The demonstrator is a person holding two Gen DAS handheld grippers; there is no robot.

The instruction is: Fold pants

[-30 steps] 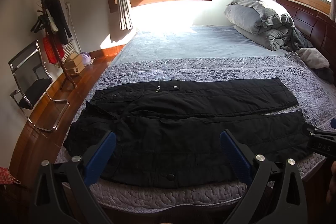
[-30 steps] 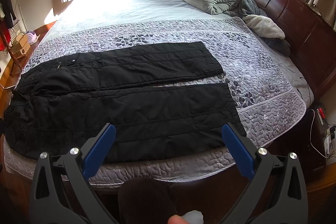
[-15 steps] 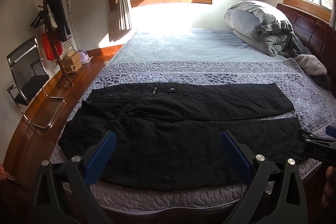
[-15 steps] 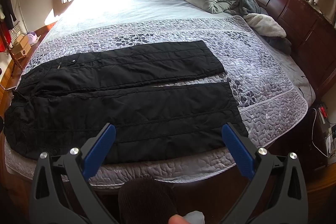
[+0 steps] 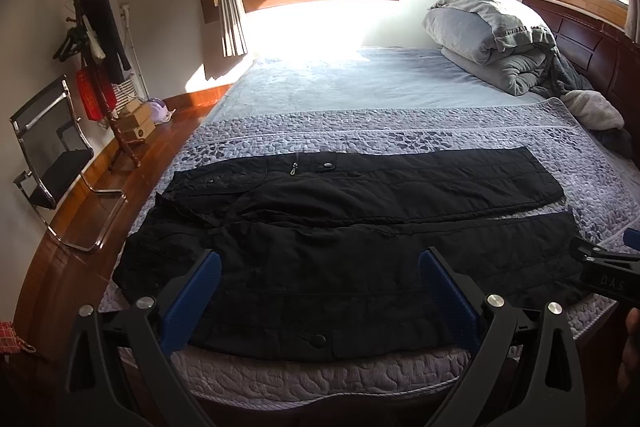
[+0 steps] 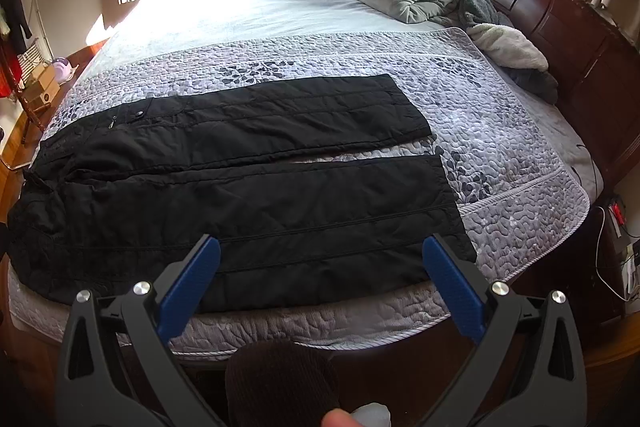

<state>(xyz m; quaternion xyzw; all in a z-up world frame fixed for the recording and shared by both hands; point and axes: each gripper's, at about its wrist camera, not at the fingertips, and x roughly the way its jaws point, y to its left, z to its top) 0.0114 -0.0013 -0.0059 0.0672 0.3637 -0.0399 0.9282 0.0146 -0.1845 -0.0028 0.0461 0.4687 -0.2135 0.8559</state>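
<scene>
Two grippers are held above the near edge of the bed (image 6: 520, 131), each with its blue-padded fingers spread wide apart and nothing between them: the left gripper (image 5: 320, 287) toward the waist end of the pants (image 5: 340, 247), the right gripper (image 6: 320, 275) toward the leg ends. In the left view the right gripper's black body is seen, and the letters "DAS" can be read on it. The black quilted pants are laid flat along the bed's near edge on a grey pebble-patterned quilt (image 6: 500, 147), legs slightly parted, with a snap button on the near side and a zip pull and button on the far side. Farther up the bed, folded grey bedding (image 5: 488, 39) is piled beside the dark wooden headboard (image 6: 560, 11).
</scene>
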